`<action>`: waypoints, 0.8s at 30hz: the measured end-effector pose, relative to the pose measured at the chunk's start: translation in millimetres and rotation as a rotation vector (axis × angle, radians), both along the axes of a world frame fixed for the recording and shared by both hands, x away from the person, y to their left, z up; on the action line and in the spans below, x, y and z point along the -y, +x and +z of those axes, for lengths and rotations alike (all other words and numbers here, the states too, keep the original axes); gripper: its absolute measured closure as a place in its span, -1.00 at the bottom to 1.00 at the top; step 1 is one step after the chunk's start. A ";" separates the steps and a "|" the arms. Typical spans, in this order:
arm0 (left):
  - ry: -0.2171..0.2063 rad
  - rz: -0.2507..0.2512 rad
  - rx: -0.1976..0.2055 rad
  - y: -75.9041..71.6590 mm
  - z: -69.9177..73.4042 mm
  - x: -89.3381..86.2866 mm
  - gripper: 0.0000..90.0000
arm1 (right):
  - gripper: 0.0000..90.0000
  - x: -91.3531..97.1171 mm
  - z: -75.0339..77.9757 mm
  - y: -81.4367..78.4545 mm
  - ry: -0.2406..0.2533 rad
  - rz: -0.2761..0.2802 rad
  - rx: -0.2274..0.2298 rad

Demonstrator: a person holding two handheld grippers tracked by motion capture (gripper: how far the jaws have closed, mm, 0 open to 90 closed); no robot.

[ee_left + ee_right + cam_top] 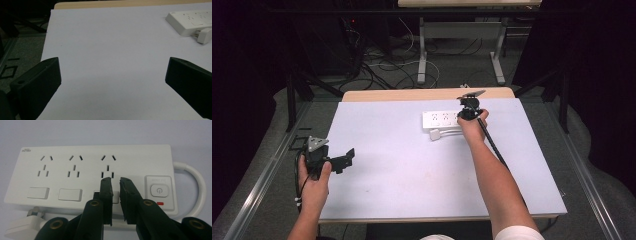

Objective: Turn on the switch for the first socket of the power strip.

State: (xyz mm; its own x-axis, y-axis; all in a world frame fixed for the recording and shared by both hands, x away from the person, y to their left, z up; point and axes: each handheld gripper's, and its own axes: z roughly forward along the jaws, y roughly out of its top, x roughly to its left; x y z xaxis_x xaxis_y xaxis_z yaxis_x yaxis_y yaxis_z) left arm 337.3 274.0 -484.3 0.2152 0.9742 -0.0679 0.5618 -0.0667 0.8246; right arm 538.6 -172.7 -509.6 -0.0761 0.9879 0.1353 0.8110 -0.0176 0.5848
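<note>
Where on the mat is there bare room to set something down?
The mat is bare from the left gripper across to the right forearm, and along its near edge. It is crowded at the far right, around the power strip, its plug and the right gripper.

Smooth white plastic power strip point(92, 173) on matt pale table point(412, 165).

White-topped table point(412, 170), tangled cables point(382, 65) on the floor, second table's legs point(422, 55) beyond
</note>
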 end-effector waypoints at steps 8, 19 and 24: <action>-0.003 0.002 -0.001 -0.2 -0.1 -0.3 -0.99 | 0.92 -3.7 -3.5 0.1 -0.008 0.001 -0.008; -0.001 0.000 0.001 0.3 -0.9 -0.3 -0.99 | 1.00 -1.7 -7.1 1.0 -0.015 0.005 -0.014; -0.001 0.001 0.000 0.0 -0.6 -0.3 -0.99 | 1.00 -2.3 -7.3 0.9 -0.005 0.006 -0.021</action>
